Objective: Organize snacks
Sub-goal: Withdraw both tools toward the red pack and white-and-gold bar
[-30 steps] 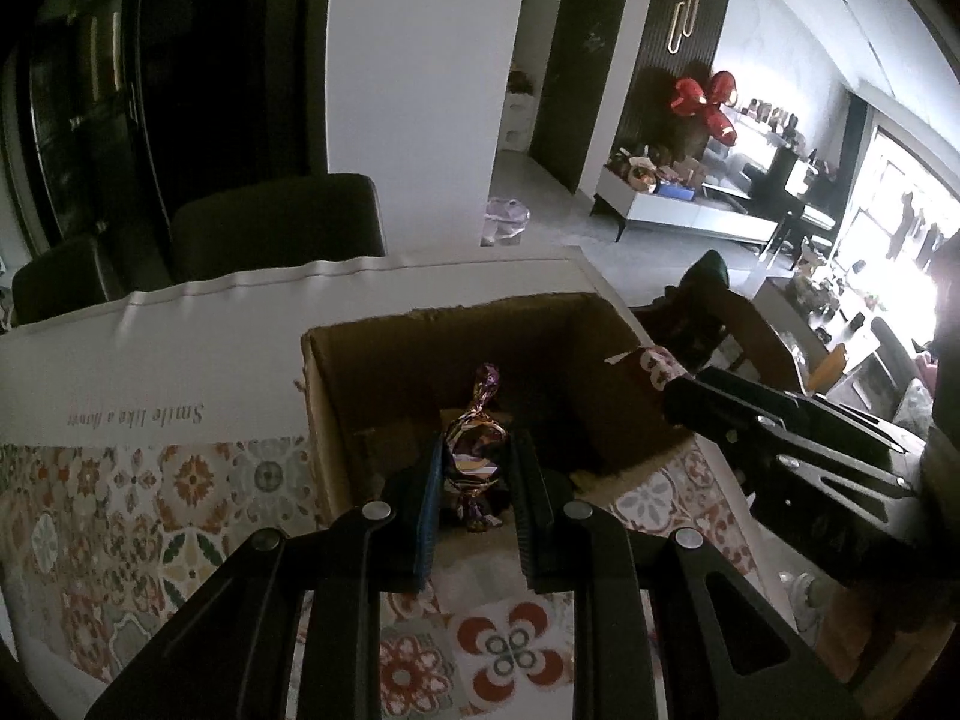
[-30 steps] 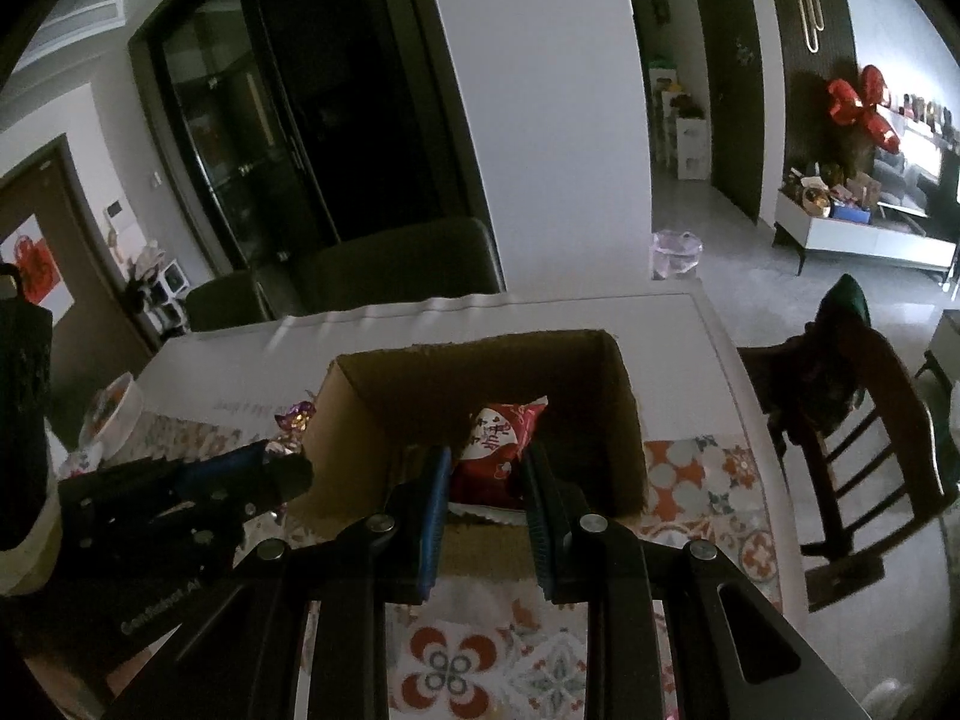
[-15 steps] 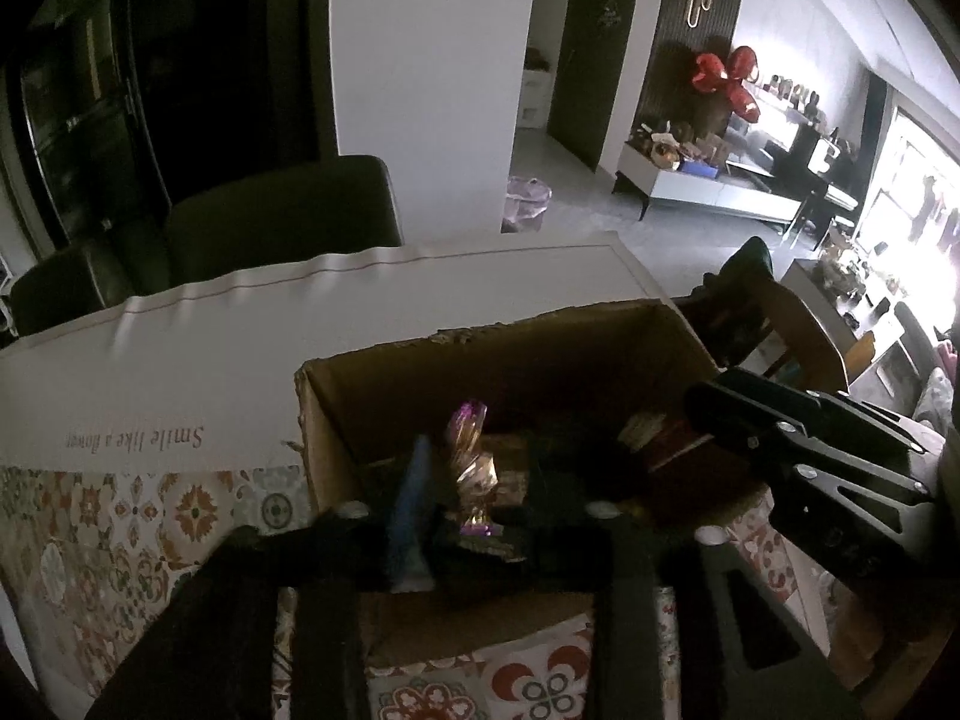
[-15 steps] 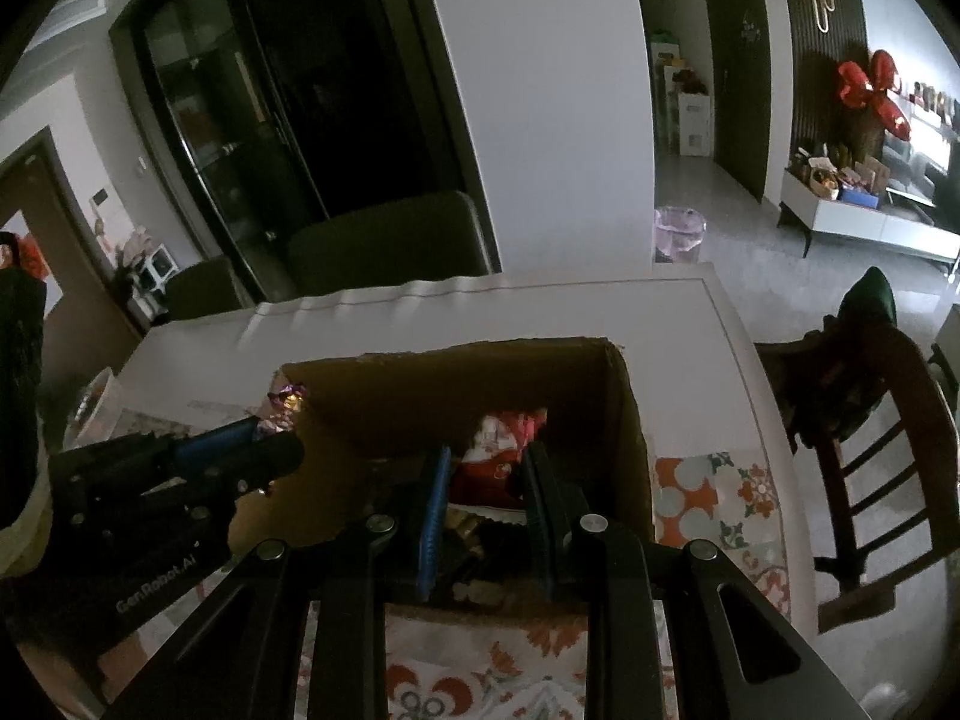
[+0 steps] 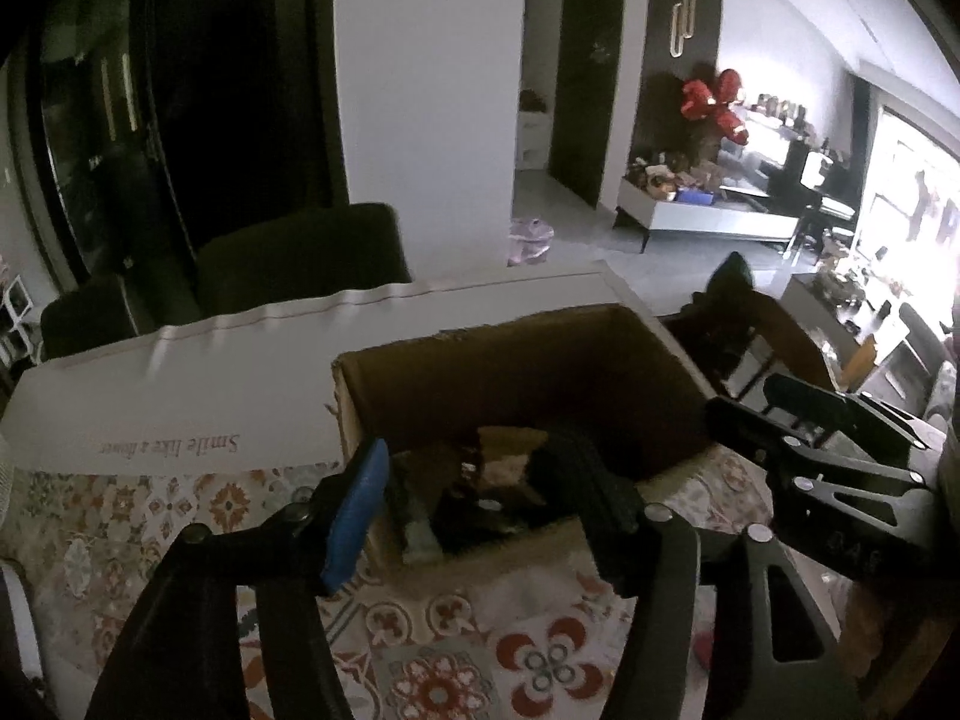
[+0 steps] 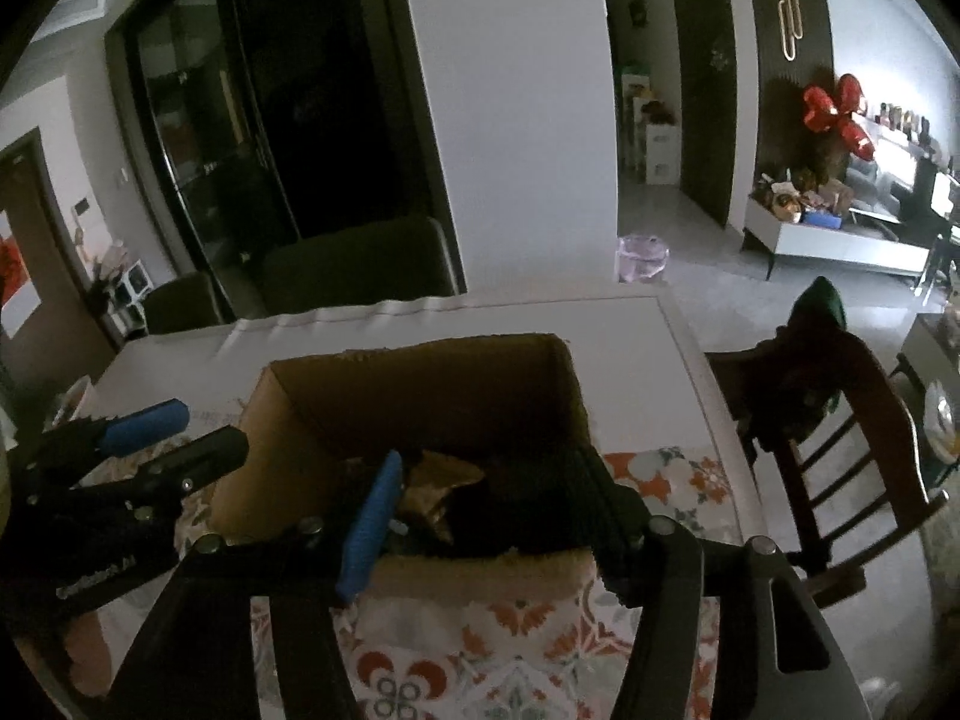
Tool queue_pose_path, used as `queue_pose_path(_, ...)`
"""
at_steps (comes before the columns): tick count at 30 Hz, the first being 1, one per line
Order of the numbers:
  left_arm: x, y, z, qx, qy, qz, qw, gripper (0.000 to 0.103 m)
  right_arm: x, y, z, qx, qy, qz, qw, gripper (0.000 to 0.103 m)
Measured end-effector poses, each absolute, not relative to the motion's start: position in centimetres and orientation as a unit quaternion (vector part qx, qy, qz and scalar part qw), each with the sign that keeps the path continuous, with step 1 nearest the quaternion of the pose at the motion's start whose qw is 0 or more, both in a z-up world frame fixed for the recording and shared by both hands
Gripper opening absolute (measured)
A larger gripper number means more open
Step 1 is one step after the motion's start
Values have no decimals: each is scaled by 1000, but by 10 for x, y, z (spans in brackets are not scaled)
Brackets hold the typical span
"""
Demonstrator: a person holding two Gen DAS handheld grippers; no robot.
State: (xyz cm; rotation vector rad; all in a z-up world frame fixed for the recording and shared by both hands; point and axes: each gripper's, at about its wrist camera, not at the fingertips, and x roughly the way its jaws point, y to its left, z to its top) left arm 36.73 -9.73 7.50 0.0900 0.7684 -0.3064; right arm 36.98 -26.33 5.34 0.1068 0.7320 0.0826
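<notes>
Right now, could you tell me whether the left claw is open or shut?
Open. In its own view the left claw has its fingers spread wide above the cardboard box, with nothing held between them.

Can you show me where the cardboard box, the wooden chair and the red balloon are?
box (image 6: 420,384): right wrist view, inner back wall.
chair (image 6: 840,450): right wrist view, slatted backrest.
balloon (image 6: 834,114): right wrist view, middle of the red shape.
</notes>
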Motion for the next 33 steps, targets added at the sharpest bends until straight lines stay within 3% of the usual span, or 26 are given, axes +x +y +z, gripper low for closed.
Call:
queue_pose_path(3,347,-99,80,46,361,-158,918,65,347,-268,60,56,343,29,937,75)
queue_pose_path(7,322,-105,84,58,346,-171,921,71,319,-274,65,57,333,16,941,76)
queue_pose_path(17,273,-121,65,76,348,-207,911,72,261,-292,59,55,322,-22,945,82)
queue_pose_path(22,256,-128,47,80,362,-224,902,76,242,-298,46,55,329,-23,942,88)
queue_pose_path(33,230,-138,1,146,364,-250,885,78,214,-303,2,53,357,-42,931,88)
